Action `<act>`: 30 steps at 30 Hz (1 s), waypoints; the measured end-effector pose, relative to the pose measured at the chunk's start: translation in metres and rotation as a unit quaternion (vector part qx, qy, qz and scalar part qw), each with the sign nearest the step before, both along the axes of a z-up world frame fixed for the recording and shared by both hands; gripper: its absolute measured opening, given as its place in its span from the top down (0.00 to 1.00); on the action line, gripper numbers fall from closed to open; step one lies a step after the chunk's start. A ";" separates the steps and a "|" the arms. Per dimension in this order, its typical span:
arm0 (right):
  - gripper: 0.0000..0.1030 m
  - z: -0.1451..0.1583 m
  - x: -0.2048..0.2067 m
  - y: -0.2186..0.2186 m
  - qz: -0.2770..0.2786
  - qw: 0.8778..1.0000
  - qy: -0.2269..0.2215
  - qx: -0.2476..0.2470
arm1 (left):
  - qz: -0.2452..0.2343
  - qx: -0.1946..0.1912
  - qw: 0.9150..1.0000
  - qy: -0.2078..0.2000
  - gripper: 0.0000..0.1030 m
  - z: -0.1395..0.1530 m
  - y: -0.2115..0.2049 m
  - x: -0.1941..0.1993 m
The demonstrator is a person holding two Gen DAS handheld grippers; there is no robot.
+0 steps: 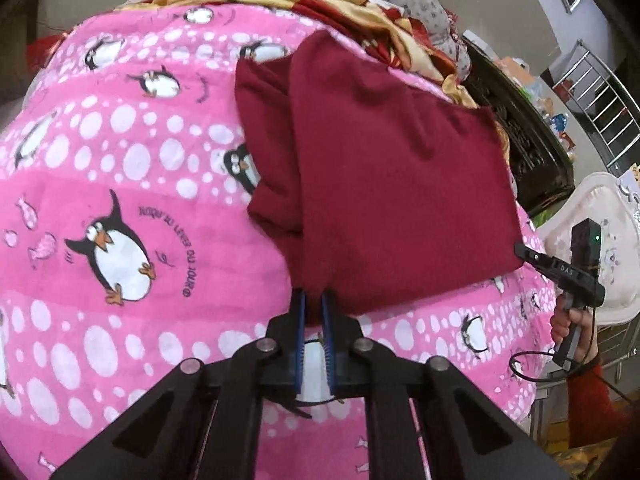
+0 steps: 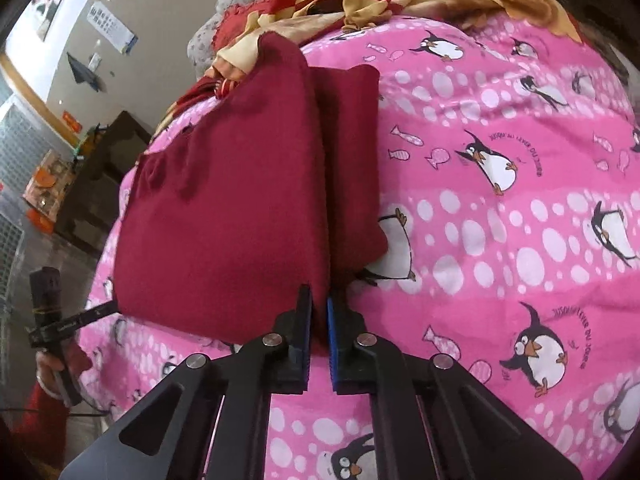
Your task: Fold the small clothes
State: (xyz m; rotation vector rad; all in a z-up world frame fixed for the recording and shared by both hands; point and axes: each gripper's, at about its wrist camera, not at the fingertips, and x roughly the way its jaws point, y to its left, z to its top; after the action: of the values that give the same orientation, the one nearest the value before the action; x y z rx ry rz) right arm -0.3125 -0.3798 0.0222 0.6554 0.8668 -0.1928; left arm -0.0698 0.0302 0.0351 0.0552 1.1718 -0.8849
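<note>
Left wrist view: left gripper point(image 1: 314, 300), bottom centre, jaws pinched together on the near edge of the maroon garment point(image 1: 384, 184).
Garment: centre of frame, lying on the pink penguin blanket point(image 1: 120, 168).
Frame right: right gripper point(image 1: 524, 254) meets the garment's corner; tips hidden.
Right wrist view: right gripper point(image 2: 319, 300) clamps the garment point(image 2: 224, 216) hem, bottom centre.
Hard to make out: blurred room, far left.

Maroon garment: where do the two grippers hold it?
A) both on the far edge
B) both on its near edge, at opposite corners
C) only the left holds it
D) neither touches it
B: the left gripper and the right gripper each clamp a near corner of the maroon garment.
</note>
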 end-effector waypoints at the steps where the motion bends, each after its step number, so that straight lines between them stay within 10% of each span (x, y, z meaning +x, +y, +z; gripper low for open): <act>1: 0.85 0.005 -0.001 -0.002 -0.008 1.000 0.002 -0.005 | -0.001 0.003 1.000 -0.008 0.90 0.004 0.001 -0.002; 4: 0.77 0.027 -0.005 -0.006 -0.031 0.999 -0.011 -0.027 | -0.001 0.011 0.999 -0.049 0.88 0.021 -0.006 -0.006; 9: 0.70 0.056 0.023 -0.006 -0.018 0.997 -0.038 -0.059 | 0.019 -0.010 0.997 -0.074 0.52 0.038 -0.022 0.001; 20: 0.70 0.038 0.153 -0.001 0.008 0.992 -0.012 -0.127 | 0.094 0.057 0.991 -0.081 0.45 0.000 -0.062 0.038; 30: 0.70 0.045 0.173 0.006 0.019 0.989 0.008 -0.147 | 0.109 0.066 0.989 -0.074 0.37 -0.011 -0.064 0.046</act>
State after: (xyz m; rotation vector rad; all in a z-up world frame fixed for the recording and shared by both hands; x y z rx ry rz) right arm -0.1394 -0.3741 0.0670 0.3623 0.8463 -0.2850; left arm -0.0235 -0.0334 0.0239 0.0967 1.0738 -0.6003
